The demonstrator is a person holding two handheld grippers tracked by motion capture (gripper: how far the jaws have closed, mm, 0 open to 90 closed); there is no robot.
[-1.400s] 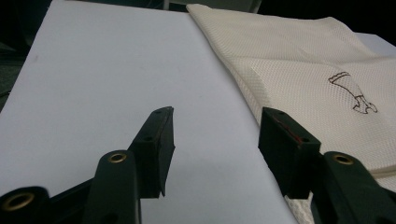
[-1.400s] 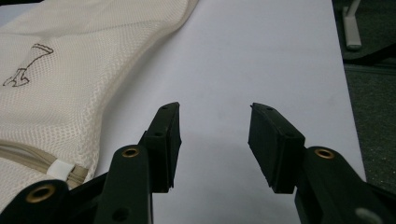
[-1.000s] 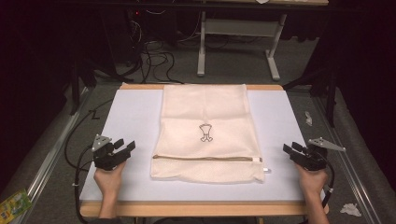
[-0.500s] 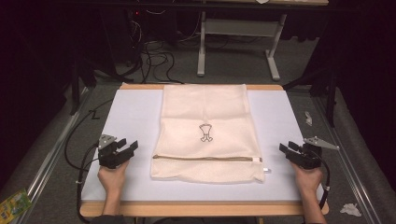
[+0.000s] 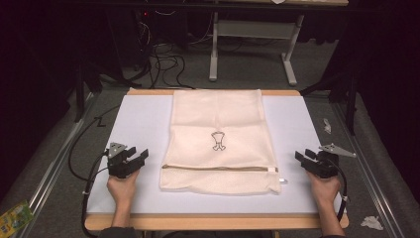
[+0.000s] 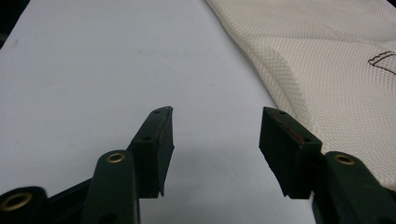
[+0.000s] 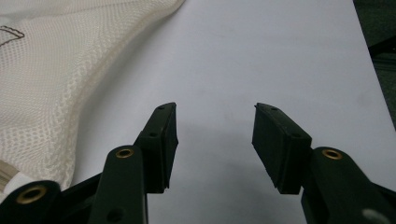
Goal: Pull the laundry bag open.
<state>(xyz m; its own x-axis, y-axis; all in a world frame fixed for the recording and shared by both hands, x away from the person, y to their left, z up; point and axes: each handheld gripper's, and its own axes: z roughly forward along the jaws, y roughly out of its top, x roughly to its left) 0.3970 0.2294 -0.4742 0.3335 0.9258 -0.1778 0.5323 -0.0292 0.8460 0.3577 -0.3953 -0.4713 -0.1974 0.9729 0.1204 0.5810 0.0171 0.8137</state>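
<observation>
Mesh bag (image 5: 221,141) lies mid-frame, long axis running up-frame; left gripper (image 5: 136,159) nearer, empty, jaws wide; right gripper (image 5: 303,157) jaws just opening, empty

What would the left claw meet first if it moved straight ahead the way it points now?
Probably only the bare white table top. The left claw stands open, and the mesh laundry bag lies to the right of its line, so it would likely pass beside it.
</observation>
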